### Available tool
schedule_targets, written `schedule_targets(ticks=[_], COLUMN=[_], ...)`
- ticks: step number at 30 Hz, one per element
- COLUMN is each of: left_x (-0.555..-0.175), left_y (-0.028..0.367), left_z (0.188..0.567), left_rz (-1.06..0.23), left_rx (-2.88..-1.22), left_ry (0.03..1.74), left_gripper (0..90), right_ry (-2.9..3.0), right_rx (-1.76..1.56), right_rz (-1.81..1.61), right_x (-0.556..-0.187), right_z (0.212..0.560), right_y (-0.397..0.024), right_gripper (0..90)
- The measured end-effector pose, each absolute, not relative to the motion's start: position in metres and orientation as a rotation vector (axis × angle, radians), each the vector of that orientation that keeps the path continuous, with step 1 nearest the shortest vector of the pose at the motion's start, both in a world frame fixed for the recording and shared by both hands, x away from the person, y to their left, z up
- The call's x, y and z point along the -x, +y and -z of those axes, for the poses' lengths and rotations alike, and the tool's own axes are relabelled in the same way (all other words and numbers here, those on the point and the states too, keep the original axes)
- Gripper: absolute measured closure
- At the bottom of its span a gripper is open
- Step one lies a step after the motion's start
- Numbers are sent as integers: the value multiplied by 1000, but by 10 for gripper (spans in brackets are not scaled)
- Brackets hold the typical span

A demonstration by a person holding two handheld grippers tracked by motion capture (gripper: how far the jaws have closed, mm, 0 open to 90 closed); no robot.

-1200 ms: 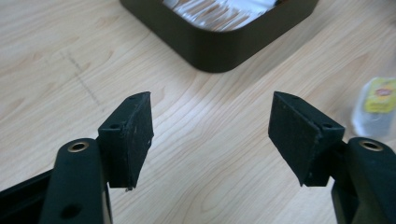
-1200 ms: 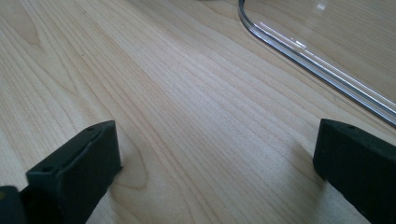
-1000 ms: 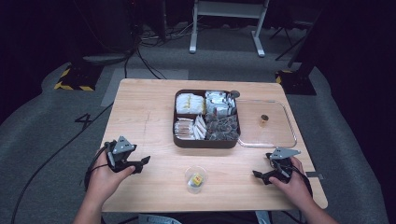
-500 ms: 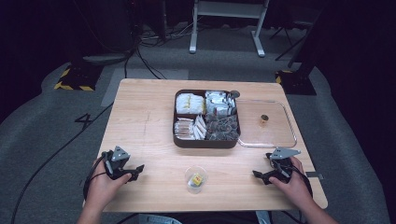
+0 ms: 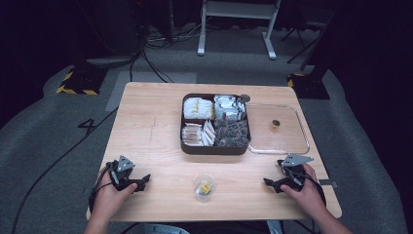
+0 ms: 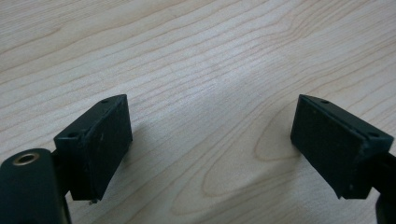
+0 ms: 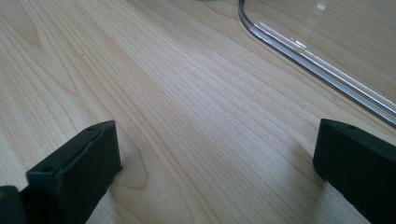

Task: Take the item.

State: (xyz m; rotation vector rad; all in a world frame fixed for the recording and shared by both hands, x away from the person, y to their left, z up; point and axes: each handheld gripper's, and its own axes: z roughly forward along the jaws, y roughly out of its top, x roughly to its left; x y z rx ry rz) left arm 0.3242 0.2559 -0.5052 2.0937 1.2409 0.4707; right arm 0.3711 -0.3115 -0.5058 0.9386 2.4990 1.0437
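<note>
Both wide apart: left claw (image 6: 210,154); right claw (image 7: 215,172); nothing held.

Each black tool (image 5: 138,182) carries a grey three-cornered plate.

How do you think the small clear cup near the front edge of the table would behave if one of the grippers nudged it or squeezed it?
The cup looks like thin clear plastic, so it is probably light and would slide or tip at a nudge. Its walls may flex under a hard squeeze. The small yellow piece inside seems loose and could spill out if it tips.
</note>
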Motion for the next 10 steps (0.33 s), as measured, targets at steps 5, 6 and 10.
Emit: schedule_targets(ticks=[5, 6, 10], left_x=[-324, -324, -324], left_y=[256, 256, 255], left_z=[505, 505, 505], left_rz=[-470, -471, -480], left_rx=[-2096, -2096, -2099], left_ry=[1245, 1247, 1256], left_gripper=[115, 115, 109], right_ry=[2499, 2499, 2499], right_rx=[-939, -939, -939], right_rz=[-1044, -1045, -1045], right_x=[-371, -371, -371], right_z=[506, 506, 506], right_y=[-311, -311, -311], right_gripper=[8, 8, 8])
